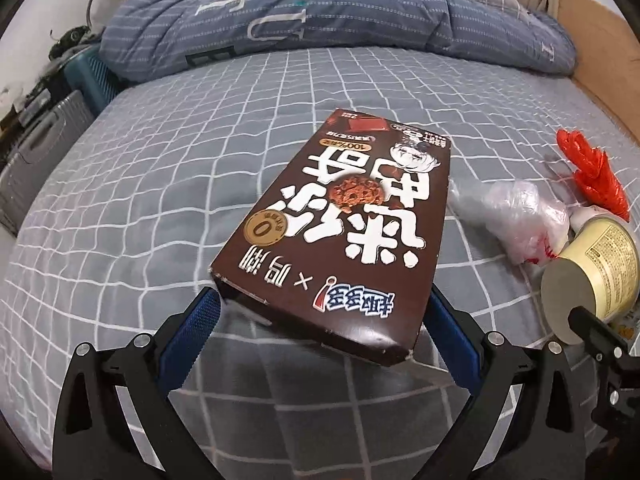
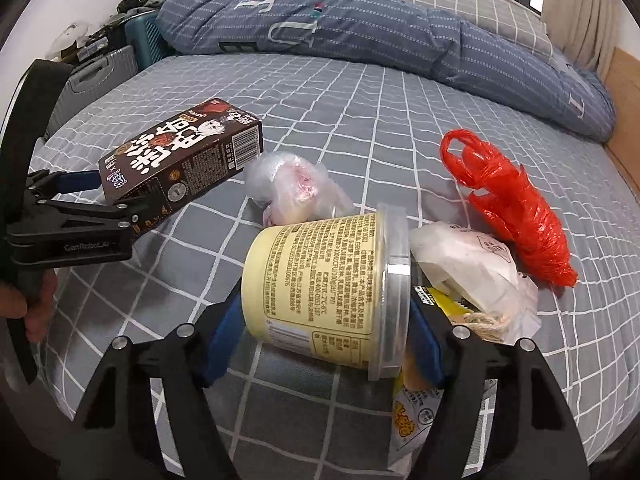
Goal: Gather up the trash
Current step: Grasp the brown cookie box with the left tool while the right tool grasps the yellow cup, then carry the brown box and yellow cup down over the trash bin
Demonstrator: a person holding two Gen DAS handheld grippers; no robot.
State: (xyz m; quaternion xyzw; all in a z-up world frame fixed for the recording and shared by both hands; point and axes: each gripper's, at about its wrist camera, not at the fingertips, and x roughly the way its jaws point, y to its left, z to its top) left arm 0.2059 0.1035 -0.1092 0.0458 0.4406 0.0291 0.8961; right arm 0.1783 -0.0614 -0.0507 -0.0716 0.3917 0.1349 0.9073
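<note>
My left gripper (image 1: pixel 320 316) is shut on a brown cookie box (image 1: pixel 340 224) and holds it tilted above the bed; the box also shows in the right wrist view (image 2: pixel 180 160). My right gripper (image 2: pixel 324 336) is shut on a pale yellow tub (image 2: pixel 320 280) lying on its side, also seen at the right edge of the left wrist view (image 1: pixel 596 268). A crumpled clear plastic bag (image 2: pixel 292 188), a red plastic bag (image 2: pixel 512 208), a white wrapper (image 2: pixel 464 264) and a yellow snack packet (image 2: pixel 416 416) lie on the bed around the tub.
The grey checked bedsheet (image 1: pixel 200 160) covers the bed. A rolled blue duvet (image 1: pixel 320 20) lies across the far side. Suitcases (image 1: pixel 36 152) stand off the left edge. A wooden bed frame (image 1: pixel 608 92) runs along the right.
</note>
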